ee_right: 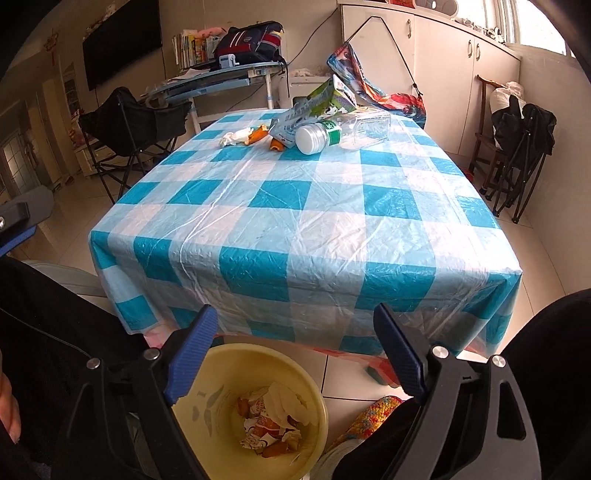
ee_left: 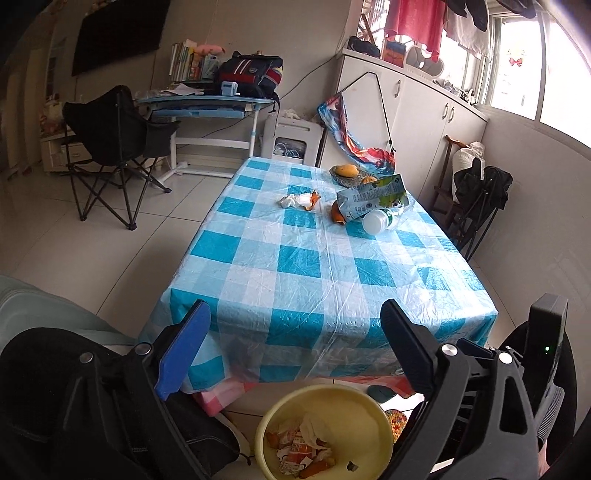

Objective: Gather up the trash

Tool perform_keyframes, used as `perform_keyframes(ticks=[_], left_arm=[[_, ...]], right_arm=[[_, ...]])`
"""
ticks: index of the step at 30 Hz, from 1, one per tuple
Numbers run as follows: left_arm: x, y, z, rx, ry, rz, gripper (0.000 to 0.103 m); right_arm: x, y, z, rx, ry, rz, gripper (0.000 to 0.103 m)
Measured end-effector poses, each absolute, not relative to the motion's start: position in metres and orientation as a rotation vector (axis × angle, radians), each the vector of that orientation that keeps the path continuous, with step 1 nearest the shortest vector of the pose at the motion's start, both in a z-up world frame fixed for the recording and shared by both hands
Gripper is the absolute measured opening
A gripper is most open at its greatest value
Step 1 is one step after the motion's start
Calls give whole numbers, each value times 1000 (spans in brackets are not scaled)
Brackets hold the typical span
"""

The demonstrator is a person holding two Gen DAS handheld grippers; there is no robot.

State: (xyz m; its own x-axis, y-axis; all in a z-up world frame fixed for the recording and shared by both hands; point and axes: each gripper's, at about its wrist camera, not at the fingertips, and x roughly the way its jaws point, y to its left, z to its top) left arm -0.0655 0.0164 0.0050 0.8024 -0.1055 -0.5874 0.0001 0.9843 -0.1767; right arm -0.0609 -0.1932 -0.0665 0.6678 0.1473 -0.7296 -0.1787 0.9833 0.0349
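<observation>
Both grippers, left (ee_left: 295, 350) and right (ee_right: 295, 354), gape empty over my bin (ee_right: 207, 369) | bottle (ee_right: 343, 133) far across table, cap toward me, lying rightward | right nearer

1. A table under a blue-and-white checked plastic tablecloth (ee_right: 295, 206) occupies the centre of the room.
2. A black folding camp chair (ee_left: 110, 147) stands on the pale tiled floor, left of the table.
3. A light-blue child's desk with white legs (ee_left: 207, 110) stands behind the chair.
4. A dark navy backpack with red and white stripes (ee_left: 251, 74) rests on the desk, beside a row of upright books (ee_left: 184, 61).
5. A black flat screen (ee_left: 118, 33) hangs on the wall.
6. White cabinets with metal handles (ee_left: 413, 99) line the right wall below the window.
7. A red garment (ee_left: 415, 22) hangs above the cabinets.
8. A woven basket holding yellow fruit (ee_left: 345, 172) sits at the table's far end.
</observation>
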Motion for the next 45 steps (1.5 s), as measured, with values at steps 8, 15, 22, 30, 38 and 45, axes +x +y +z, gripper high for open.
perform_keyframes(ticks=[8,15,22,30,38,45], left_arm=[[-67,12,8,-160,614,-105,93],[-65,17,6,-174,615,-91,93],[-65,19,5,-186,619,-86,95],[-62,18,1,-176,637,-90,96],[-56,19,-3,-196,670,-90,96],[-52,19,-6,-182,681,-80,96]], right_arm=[[-64,-163,-76,-165,837,217,86],[-65,-151,-80,-219,849,226,86],[-65,-143,-85,-245,868,227,86],[-68,-133,-89,-287,882,240,86],[-78,-126,-83,-292,868,263,90],[-73,-116,-95,-279,910,311,91]])
